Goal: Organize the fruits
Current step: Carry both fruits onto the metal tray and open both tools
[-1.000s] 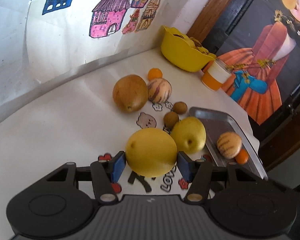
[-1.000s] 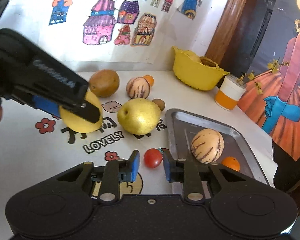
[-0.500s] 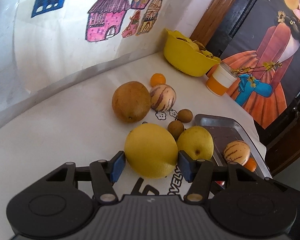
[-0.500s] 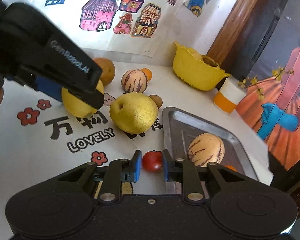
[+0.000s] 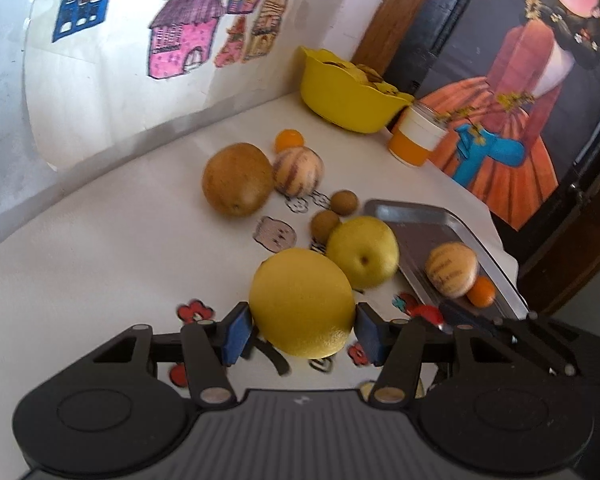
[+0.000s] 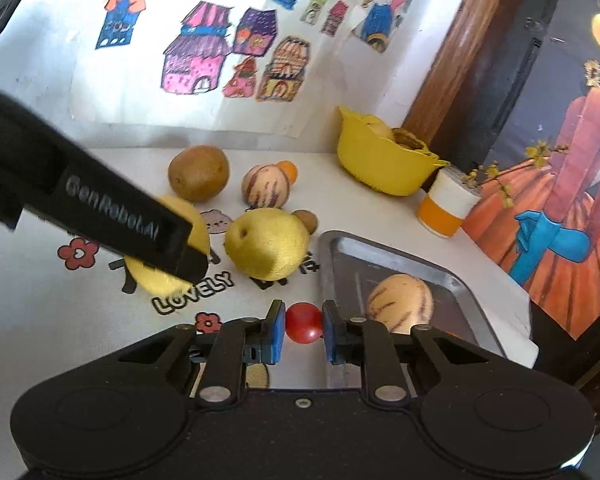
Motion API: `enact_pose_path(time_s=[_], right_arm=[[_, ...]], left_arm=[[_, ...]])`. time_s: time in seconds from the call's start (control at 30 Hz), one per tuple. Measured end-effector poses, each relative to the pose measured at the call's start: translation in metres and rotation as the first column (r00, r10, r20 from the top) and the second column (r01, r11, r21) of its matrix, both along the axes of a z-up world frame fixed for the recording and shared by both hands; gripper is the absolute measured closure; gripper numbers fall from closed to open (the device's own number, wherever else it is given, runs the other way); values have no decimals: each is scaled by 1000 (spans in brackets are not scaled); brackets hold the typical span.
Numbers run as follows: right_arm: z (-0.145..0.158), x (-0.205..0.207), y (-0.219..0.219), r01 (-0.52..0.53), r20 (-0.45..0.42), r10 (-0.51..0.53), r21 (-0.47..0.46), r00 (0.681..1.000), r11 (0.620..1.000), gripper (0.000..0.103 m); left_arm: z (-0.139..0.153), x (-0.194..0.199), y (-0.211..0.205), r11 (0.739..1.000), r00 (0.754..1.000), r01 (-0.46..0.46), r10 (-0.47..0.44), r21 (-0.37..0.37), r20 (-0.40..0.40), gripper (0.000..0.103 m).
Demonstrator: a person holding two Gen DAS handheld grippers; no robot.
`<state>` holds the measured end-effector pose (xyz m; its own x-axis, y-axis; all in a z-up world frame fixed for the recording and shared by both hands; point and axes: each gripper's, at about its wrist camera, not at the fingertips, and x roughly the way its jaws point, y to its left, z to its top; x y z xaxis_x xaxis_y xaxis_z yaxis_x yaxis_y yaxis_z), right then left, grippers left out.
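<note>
Right wrist view: right gripper (image 6: 303, 330) has finished closing; its blue pads now press both sides of the cherry tomato (image 6: 304, 323), where 1 s ago they stood a little wider with the tomato loose between them. Tomato sits just off the near-left corner of the steel tray (image 6: 396, 252). Judgement: pick secured, next is the carry into the tray.

Left wrist view: left gripper (image 5: 302, 330) unchanged, jaws partly open and clamped on the big yellow citrus (image 5: 302, 302), held at the front of the table beside the pear (image 5: 362, 250). The view has shifted slightly since 0.5 s ago, nothing more.

Pose: both grippers point down and forward toward the tray side. Left one crosses the right view as a dark bar, a fingertip showing at the frame's left edge.

Tray holds 1 striped melon (image 6: 400, 304) and 1 small orange (image 5: 481, 291). Still on the table toward the back edge: brown fruit (image 5: 236, 179), 2nd striped melon (image 5: 298, 171), orange (image 5: 289, 139), 2 small brown fruits (image 5: 343, 202).
</note>
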<state>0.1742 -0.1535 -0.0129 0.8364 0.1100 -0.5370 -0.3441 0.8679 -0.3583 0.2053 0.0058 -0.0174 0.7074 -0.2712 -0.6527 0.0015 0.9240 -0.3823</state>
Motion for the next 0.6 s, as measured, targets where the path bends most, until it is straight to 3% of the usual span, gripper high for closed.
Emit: enact_pose_path(time_s=[0.27, 0.6], right_arm=[[11, -5, -43, 123, 22, -124, 36, 992, 992, 82], [0, -12, -95, 251, -14, -250, 54, 968, 966, 82]], left_arm=[[10, -3, -34, 997, 996, 79, -78, -11, 31, 43], [19, 10, -99, 980, 980, 196, -195, -18, 49, 43]])
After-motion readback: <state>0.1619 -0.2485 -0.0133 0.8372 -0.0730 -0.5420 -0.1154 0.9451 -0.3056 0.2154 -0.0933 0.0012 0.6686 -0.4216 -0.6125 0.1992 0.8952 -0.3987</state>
